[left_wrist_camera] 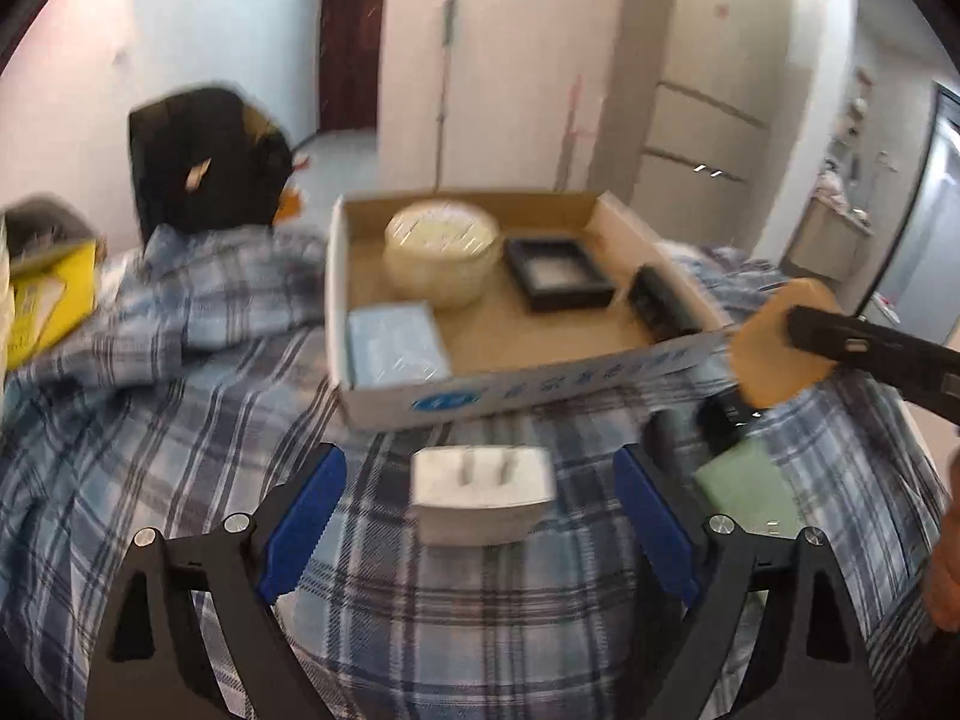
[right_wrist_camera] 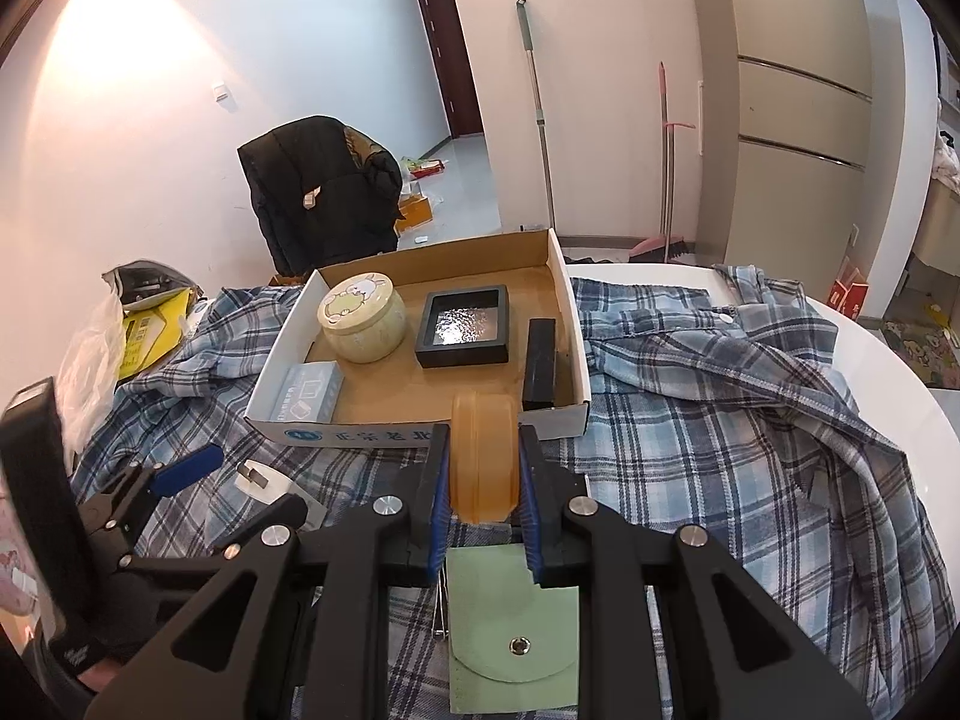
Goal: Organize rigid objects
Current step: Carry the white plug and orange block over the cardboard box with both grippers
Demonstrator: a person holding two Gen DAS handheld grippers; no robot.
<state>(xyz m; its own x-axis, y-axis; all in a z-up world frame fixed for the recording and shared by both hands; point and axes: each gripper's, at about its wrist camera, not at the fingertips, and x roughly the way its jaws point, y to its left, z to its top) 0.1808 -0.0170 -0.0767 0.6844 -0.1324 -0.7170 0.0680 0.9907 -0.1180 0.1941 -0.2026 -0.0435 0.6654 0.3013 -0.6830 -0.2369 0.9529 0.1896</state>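
Note:
A cardboard tray box (right_wrist_camera: 570,324) (left_wrist_camera: 630,234) lies on a plaid cloth and holds a round cream tin (right_wrist_camera: 360,318) (left_wrist_camera: 441,252), a black square case (right_wrist_camera: 465,327) (left_wrist_camera: 561,273), a black bar (right_wrist_camera: 540,372) (left_wrist_camera: 657,300) and a light blue box (right_wrist_camera: 309,393) (left_wrist_camera: 396,348). My right gripper (right_wrist_camera: 485,429) is shut on an amber round case (right_wrist_camera: 485,456), held on edge just before the box's front wall; it also shows in the left wrist view (left_wrist_camera: 774,342). My left gripper (left_wrist_camera: 480,480) is open around a white plug adapter (left_wrist_camera: 480,495) (right_wrist_camera: 261,480) on the cloth.
A green snap pouch (right_wrist_camera: 513,630) (left_wrist_camera: 747,486) lies on the cloth under my right gripper. A yellow packet (right_wrist_camera: 150,330) and a plastic bag (right_wrist_camera: 90,360) sit at the left. A chair with a black jacket (right_wrist_camera: 324,192) stands behind. The white round table edge (right_wrist_camera: 900,372) curves at the right.

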